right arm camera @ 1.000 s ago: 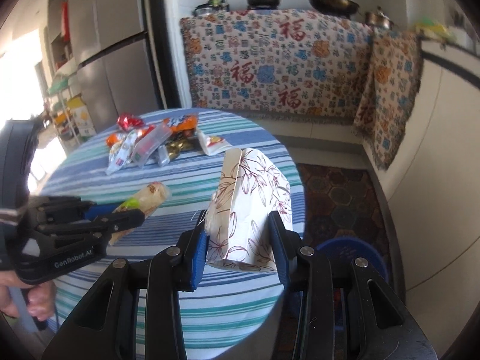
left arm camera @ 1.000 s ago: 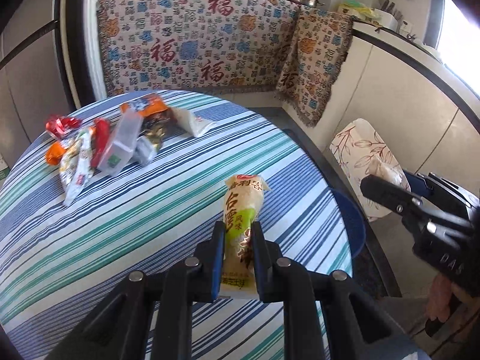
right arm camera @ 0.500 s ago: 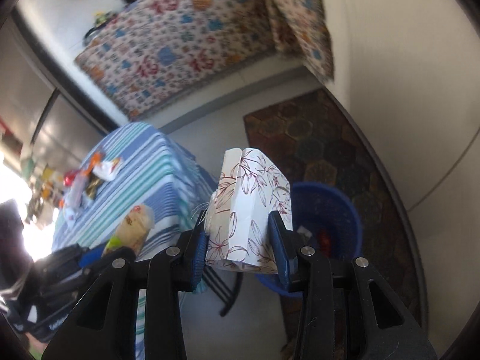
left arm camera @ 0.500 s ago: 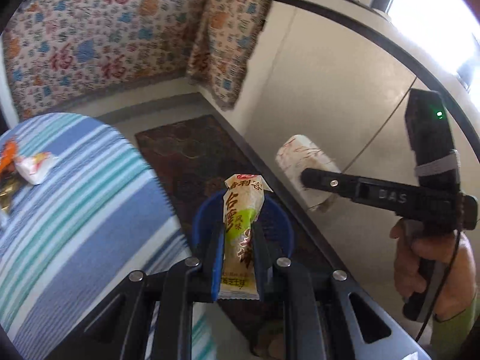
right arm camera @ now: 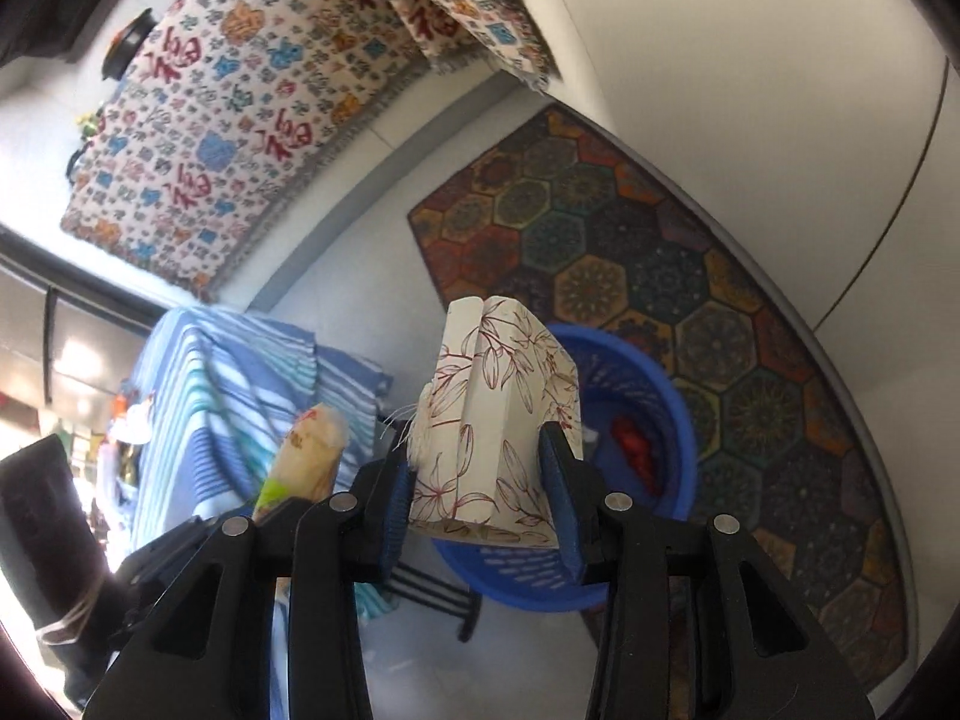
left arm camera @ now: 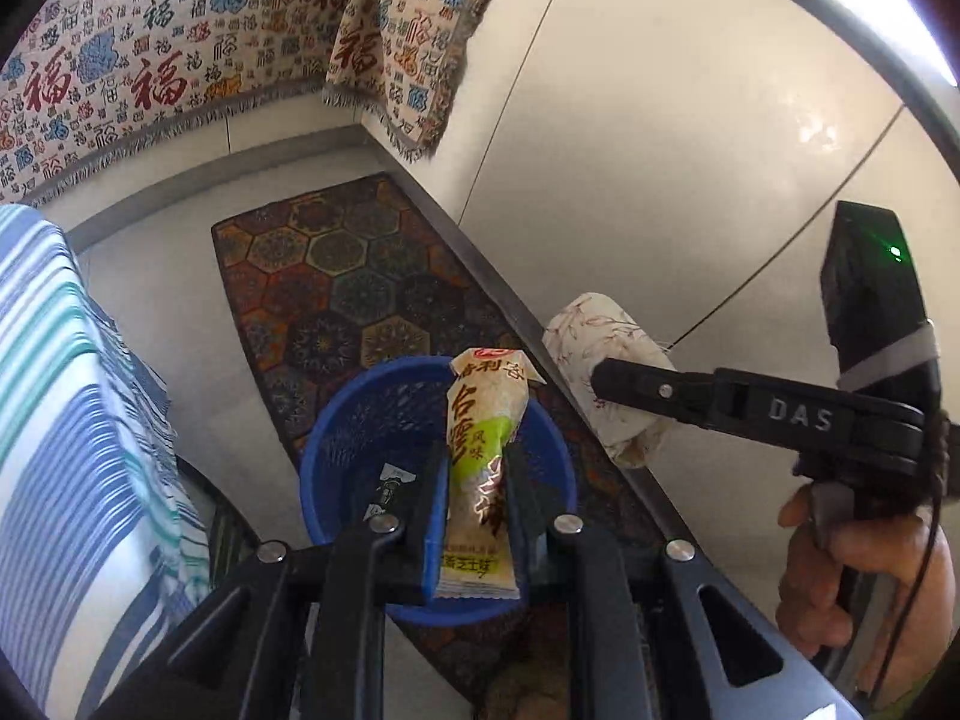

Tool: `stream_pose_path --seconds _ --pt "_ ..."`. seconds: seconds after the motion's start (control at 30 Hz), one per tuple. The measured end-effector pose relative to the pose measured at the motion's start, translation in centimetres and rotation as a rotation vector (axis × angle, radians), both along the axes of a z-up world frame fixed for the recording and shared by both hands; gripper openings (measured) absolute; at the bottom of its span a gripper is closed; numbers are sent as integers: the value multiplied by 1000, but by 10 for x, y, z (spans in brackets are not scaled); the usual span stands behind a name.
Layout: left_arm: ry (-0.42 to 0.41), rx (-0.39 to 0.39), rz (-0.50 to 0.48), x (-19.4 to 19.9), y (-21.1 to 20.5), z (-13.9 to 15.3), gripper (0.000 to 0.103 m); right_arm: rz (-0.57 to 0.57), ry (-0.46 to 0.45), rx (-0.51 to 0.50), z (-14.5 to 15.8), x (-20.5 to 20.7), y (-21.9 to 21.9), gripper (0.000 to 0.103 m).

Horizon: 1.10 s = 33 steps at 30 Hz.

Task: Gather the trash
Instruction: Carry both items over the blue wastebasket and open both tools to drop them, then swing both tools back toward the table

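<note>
My left gripper (left arm camera: 477, 498) is shut on a yellow-green snack packet (left arm camera: 483, 420), which stands upright between its pads right over a blue mesh bin (left arm camera: 336, 438) on the floor. To its right, my right gripper (left arm camera: 600, 381) carries a flowered paper carton (left arm camera: 591, 330) beside the bin. In the right wrist view the right gripper (right arm camera: 480, 492) has the flowered carton (right arm camera: 498, 414) between its blue pads; the jaws are opening, but the pads still touch its sides. Just beyond and below it lies the blue bin (right arm camera: 666, 390), with a red wrapper (right arm camera: 636, 450) inside.
The table with its striped cloth (left arm camera: 72, 420) stands left of the bin, with a black stand (right arm camera: 444, 594) under it. A hexagon-patterned rug (left arm camera: 336, 276) lies under the bin. White cabinet fronts (left arm camera: 660, 150) rise on the right. A hand (left arm camera: 840, 552) grips the right tool.
Both grippers have swung away from the table top and tipped down toward the blue bin on the floor. The right gripper rolled as it went. Each keeps its item.
</note>
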<state>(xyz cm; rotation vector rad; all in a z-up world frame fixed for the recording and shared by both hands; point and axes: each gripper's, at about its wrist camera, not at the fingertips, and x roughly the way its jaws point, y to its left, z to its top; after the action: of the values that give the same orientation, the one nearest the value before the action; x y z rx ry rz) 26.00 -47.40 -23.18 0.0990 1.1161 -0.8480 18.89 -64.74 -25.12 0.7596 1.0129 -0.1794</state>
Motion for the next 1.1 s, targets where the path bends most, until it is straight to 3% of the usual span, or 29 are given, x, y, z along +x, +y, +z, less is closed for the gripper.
stream_pose_path --seconds 0.07,0.13,0.2,0.37,0.43,0.53,0.7,0.83,0.93,1.1 --pt "8 2 13 6 -6 -7 23 1 -1 2 -2 0 0 46" --pt "21 -3 15 12 -8 -12 49 -6 -7 2 -4 -1 -3 58" --pt "7 -12 23 14 -9 -12 58 -15 -8 11 -5 -1 -4 65" --pt "-14 -33 33 13 -3 -2 58 -42 -20 -44 8 -5 -7 65" --pt "-42 -44 34 8 5 11 58 -46 -37 -95 19 -8 -5 70" --pt "-86 -78 32 -8 25 38 58 -50 -72 -217 45 -14 6 84" --pt "-157 -115 54 -43 85 81 65 1 -145 -420 90 -18 46 90" --pt "-198 -57 128 -67 155 90 68 70 -222 -517 121 -16 97 90" --pt "-225 41 217 -76 210 79 68 174 -276 -548 133 -10 152 91" --pt "-244 194 389 -75 302 51 68 421 -318 -518 121 9 267 92"
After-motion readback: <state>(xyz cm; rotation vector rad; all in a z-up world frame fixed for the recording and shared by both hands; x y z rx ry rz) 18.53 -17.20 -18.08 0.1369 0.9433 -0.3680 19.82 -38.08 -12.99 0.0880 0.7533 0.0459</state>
